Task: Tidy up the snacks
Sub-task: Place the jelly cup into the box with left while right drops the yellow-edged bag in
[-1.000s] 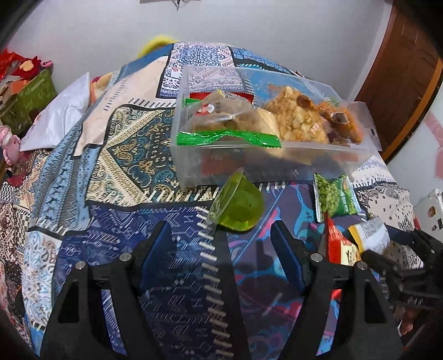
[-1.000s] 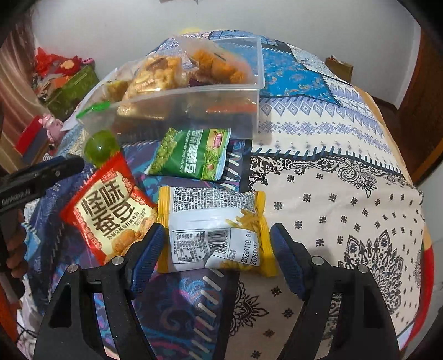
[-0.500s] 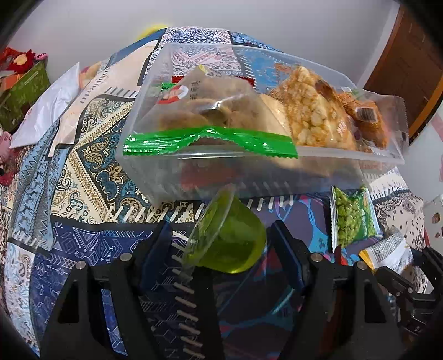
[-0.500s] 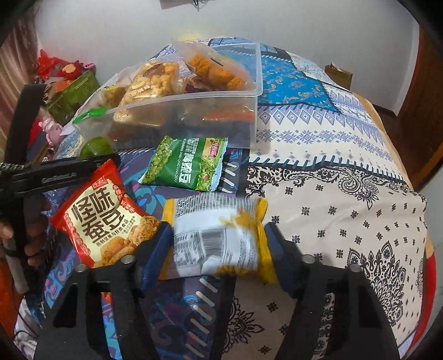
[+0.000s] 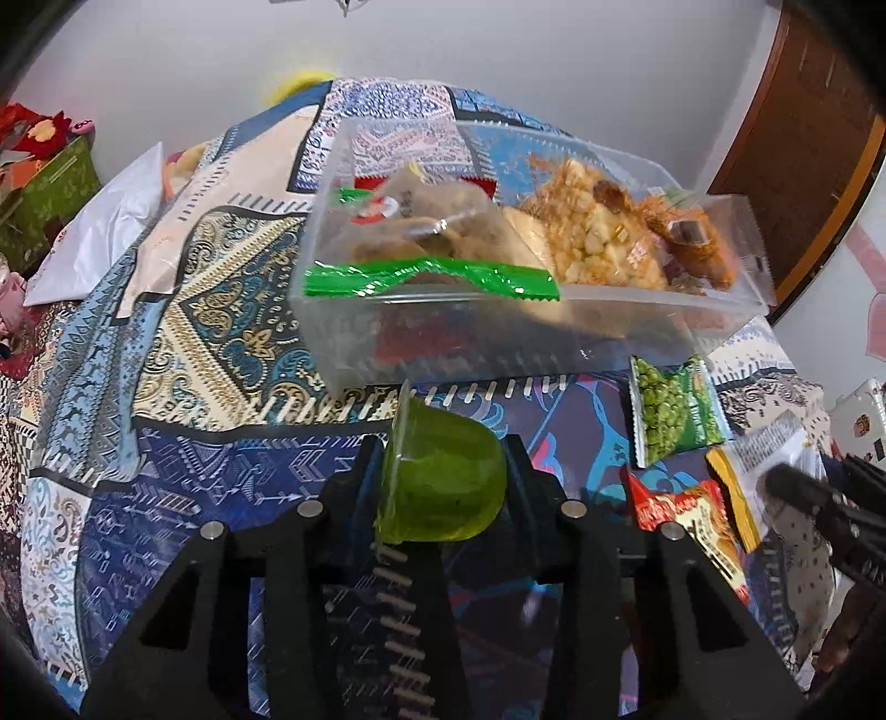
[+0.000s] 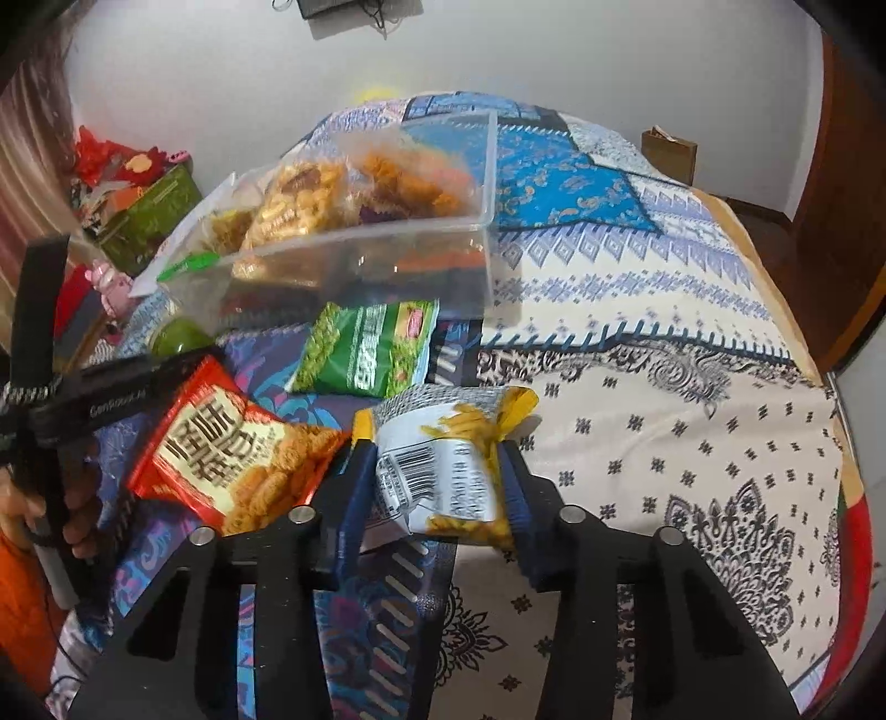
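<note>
While the left gripper [image 5: 443, 487] pinches a green jelly cup [image 5: 440, 490] tipped on its side, just near of the clear snack-filled box [image 5: 498, 343], the right gripper [image 6: 434, 487] is closing on a crumpled white-and-yellow packet [image 6: 443, 465]. Left of it lies a red packet [image 6: 232, 448]; farther off, a green pea packet [image 6: 365, 349] on the patterned bedspread [image 6: 664, 387].

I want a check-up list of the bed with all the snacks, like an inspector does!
Surface: patterned bedspread.
Job's things: clear plastic box holding bagged snacks; green jelly cup; yellow-edged snack packet; green pea packet; red snack packet.
Clutter: white bag; green box.
Grippers: left gripper shut on jelly cup; right gripper closing, pads pressing the yellow-edged packet.
Cables: dangling at wall top.
Surroundings: white wall, wooden door.
</note>
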{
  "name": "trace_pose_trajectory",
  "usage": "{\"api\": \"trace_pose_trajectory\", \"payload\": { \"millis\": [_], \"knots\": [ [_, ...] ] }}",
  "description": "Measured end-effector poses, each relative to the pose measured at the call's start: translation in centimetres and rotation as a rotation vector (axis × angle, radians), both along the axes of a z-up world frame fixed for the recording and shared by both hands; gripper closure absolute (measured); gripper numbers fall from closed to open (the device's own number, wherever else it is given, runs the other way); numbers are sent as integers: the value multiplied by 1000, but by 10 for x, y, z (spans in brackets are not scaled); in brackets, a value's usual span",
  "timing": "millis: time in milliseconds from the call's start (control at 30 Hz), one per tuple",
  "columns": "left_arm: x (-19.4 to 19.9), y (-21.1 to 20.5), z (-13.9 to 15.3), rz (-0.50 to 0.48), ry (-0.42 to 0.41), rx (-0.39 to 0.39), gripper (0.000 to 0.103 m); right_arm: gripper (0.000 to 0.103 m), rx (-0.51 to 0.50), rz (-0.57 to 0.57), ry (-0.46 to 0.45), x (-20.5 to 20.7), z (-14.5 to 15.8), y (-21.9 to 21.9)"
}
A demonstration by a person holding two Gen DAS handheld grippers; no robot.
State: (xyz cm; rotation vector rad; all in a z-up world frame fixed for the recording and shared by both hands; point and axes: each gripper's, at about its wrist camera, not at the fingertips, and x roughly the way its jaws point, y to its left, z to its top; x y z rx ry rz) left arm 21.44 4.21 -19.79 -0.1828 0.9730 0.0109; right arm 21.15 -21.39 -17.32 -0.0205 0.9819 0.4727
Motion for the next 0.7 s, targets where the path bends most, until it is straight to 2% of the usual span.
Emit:
{"api": "trace_pose_trajectory", "payload": {
  "millis": [333, 700],
  "knots": [
    [-27, 9, 36, -1, -90, 10, 62, 69, 16, 8, -68, 4, 24, 7],
    [-15, 16, 91, 18, -228, 16, 62, 69, 73, 26, -188, 28, 69, 29]
  ]
}}
